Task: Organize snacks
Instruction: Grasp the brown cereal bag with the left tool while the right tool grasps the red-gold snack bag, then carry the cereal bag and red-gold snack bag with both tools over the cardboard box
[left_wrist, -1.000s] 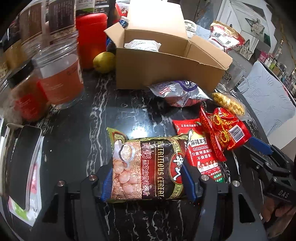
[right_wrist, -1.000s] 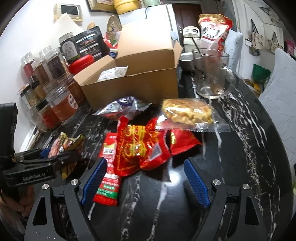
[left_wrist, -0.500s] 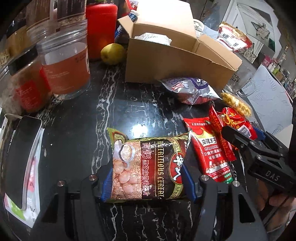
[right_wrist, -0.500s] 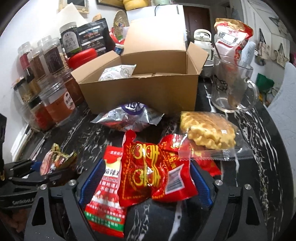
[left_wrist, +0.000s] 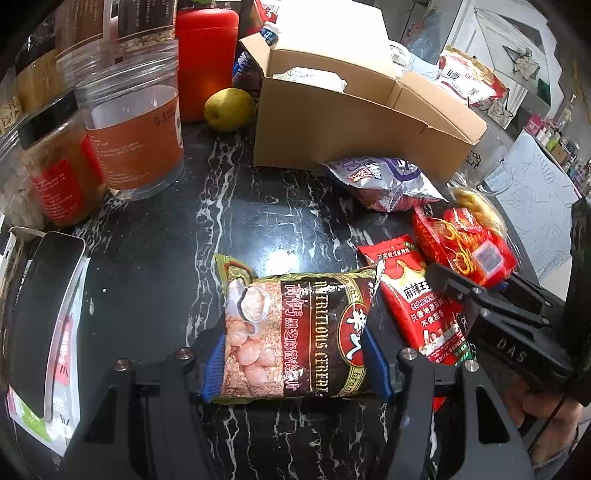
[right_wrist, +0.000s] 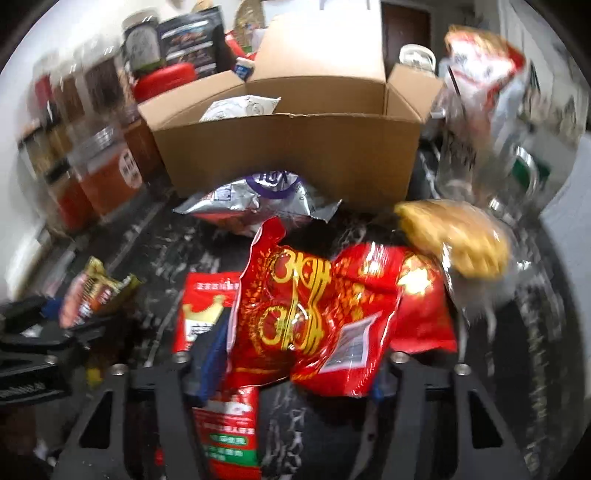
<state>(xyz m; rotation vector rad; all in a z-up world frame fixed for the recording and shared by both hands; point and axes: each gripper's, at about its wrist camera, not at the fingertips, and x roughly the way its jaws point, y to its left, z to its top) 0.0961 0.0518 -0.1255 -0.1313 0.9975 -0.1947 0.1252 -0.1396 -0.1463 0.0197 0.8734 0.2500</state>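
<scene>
Left tongs (left_wrist: 293, 360) grip cereal bag (left_wrist: 291, 332); right tongs (right_wrist: 295, 369) closing on red packet (right_wrist: 314, 317)

left gripper (left_wrist: 294, 363) of black angular arms, blue finger pads, 4 silver screws, right gripper (right_wrist: 291, 369) alike, white "das" lettering lower right

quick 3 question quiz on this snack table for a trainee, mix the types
1. True or false: the left gripper is shut on the cereal bag.
2. What lies between the right gripper's jaws? A) waffle pack B) red snack packet C) glass mug
3. Fill in: the white packet sits inside the cardboard ____.

Key: 1 true. 2 B, the red snack packet; the jaws have just been closing on it. 3 box.
</scene>
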